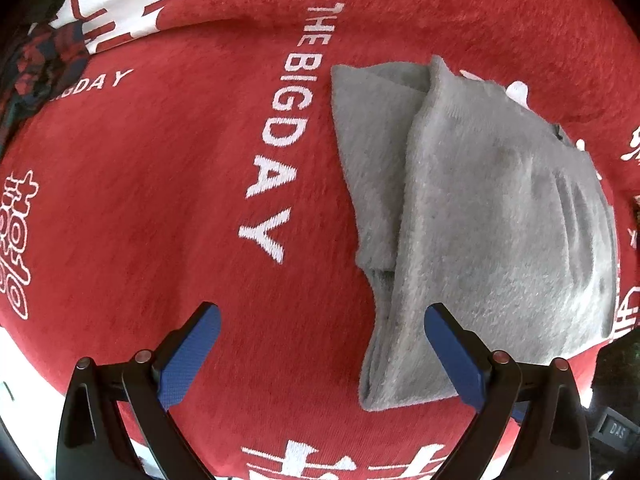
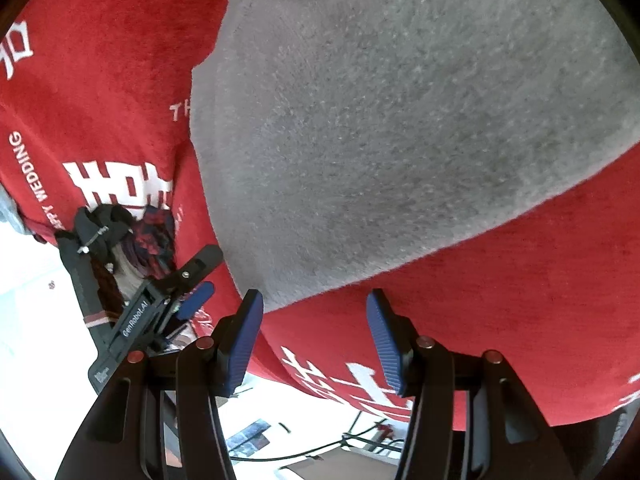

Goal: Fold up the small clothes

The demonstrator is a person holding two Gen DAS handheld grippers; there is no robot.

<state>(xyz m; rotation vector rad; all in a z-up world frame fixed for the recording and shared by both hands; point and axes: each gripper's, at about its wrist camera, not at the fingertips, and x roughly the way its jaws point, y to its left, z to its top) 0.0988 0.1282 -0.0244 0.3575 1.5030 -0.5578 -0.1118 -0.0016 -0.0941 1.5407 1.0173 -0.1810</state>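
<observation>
Garment (image 1: 480, 208), grey and fleecy, lies part-folded on red cloth (image 1: 160, 200); mid-fold step. Left gripper (image 1: 320, 348) wide, empty, above its 6 o'clock end. Right gripper (image 2: 316, 340) half-open, empty, at near hem; next it likely needs to pinch that edge.

Bright daylight, fisheye-warped edges, slight blur

Setting: most likely a home or similar indoor living space; the exact room cannot be confirmed. Evidence: the work surface is covered by a red plush blanket (image 1: 160, 184) printed in white with "THE BIG DAY", "HAPPY WEDDING" and Chinese characters. A pale floor (image 2: 36, 312) lies beyond its edge. Dark cables (image 2: 304, 454) lie on that floor. A dark plaid garment (image 1: 48, 64) sits at the blanket's edge.
</observation>
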